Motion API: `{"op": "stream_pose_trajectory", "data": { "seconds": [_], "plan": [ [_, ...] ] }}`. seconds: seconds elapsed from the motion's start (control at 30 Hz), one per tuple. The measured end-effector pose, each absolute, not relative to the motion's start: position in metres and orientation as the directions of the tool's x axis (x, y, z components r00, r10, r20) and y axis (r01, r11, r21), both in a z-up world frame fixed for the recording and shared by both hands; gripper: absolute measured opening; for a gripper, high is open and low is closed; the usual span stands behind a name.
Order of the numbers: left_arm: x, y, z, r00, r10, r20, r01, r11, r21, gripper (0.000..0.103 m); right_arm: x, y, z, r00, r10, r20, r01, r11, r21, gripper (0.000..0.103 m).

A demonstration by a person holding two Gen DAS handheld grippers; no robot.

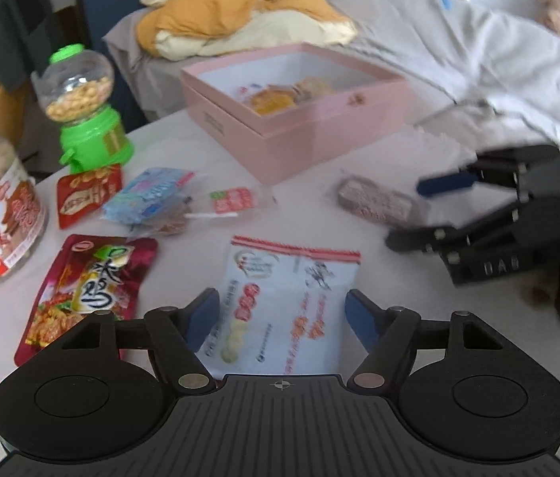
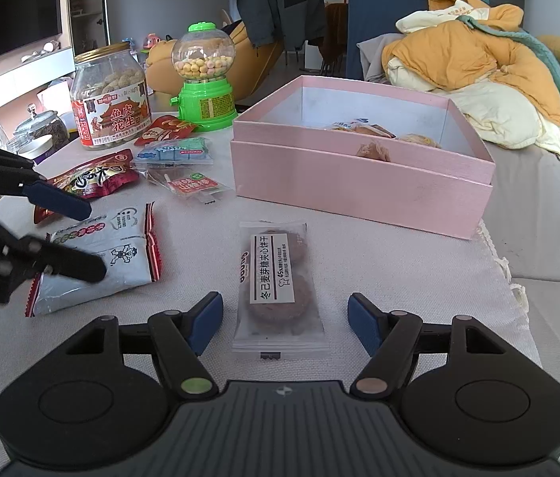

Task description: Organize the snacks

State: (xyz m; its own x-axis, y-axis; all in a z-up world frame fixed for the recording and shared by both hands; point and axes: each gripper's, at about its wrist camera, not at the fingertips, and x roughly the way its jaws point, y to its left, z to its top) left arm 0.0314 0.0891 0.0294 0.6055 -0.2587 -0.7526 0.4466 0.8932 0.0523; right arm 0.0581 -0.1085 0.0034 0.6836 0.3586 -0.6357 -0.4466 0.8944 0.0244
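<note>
Snacks mostly still out, box barely filled

Jar of coated peanuts [image 2: 109, 97] sits far left w/ the green candy dispenser [image 2: 205, 79] beside it; we'd guess both stay put, too big for the box. Next along, loose packs still on the table [image 2: 419, 278]: small red pack [image 2: 166, 129], blue pack [image 2: 176, 152], hawthorn stick pack [image 2: 192, 186], dark red chicken snack bag [image 1: 85, 294]. None boxed yet.

Our left gripper [image 1: 280, 314] is spread wide w/ the white snack bag [image 1: 280, 310] lying flat between its tips, not pinched. Our right gripper [image 2: 284, 318] is likewise spread, the biscuit pack [image 2: 280, 286] flat between its tips, fingers [image 2: 205, 320] apart from the wrapper as far as we can tell.

Further right, the pink box [image 2: 359, 183] stands open near the table's back edge, only a few wrapped pastries in it, approx 3, lots of room left. So we judge it early on: 2 packs lined up for grabbing, approx 4 more waiting
</note>
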Motion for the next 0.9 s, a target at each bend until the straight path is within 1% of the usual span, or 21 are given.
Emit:
{"op": "stream_pose_trajectory", "data": {
  "seconds": [0.07, 0.13, 0.3, 0.43, 0.57, 0.63, 0.7, 0.77, 0.8, 0.9],
  "plan": [
    [0.029, 0.081, 0.025, 0.617, -0.218, -0.756, 0.454, 0.883, 0.116, 0.079, 0.058, -0.108, 0.003, 0.684, 0.359, -0.636, -0.446, 0.894, 0.024, 0.07],
    [0.033, 0.078, 0.022, 0.623, -0.183, -0.761, 0.431, 0.892, 0.138, 0.082, 0.058, -0.108, 0.003, 0.684, 0.359, -0.636, -0.446, 0.895, 0.024, 0.07],
    [0.054, 0.101, 0.018, 0.637, -0.146, -0.757, 0.284, 0.957, 0.055, 0.083, 0.058, -0.108, 0.003, 0.684, 0.359, -0.636, -0.446, 0.895, 0.025, 0.07],
    [0.062, 0.116, 0.016, 0.628, -0.178, -0.757, 0.209, 0.976, -0.057, 0.085, 0.059, -0.109, 0.004, 0.68, 0.365, -0.636, -0.449, 0.893, 0.032, 0.07],
    [0.063, 0.105, 0.016, 0.629, -0.125, -0.767, 0.162, 0.986, -0.028, 0.085, 0.072, -0.109, 0.007, 0.657, 0.387, -0.647, -0.461, 0.885, 0.061, 0.07],
    [0.063, 0.098, 0.015, 0.639, -0.09, -0.764, 0.13, 0.991, -0.008, 0.082, 0.085, -0.104, 0.009, 0.655, 0.372, -0.658, -0.454, 0.889, 0.051, 0.07],
    [0.057, 0.094, 0.018, 0.642, -0.084, -0.762, 0.107, 0.994, -0.019, 0.082, 0.101, -0.099, 0.008, 0.645, 0.366, -0.671, -0.455, 0.889, 0.047, 0.069],
    [0.05, 0.09, 0.022, 0.638, -0.108, -0.763, 0.097, 0.994, -0.059, 0.082, 0.108, -0.095, 0.011, 0.639, 0.352, -0.684, -0.456, 0.889, 0.032, 0.053],
    [0.044, 0.087, 0.024, 0.641, -0.108, -0.76, 0.099, 0.993, -0.058, 0.082, 0.107, -0.093, 0.014, 0.627, 0.359, -0.692, -0.479, 0.878, 0.022, 0.039],
    [0.029, 0.075, 0.033, 0.656, -0.062, -0.752, 0.105, 0.994, 0.009, 0.082, 0.092, -0.091, 0.021, 0.596, 0.366, -0.715, -0.538, 0.843, -0.017, 0.039]
  ]
}}
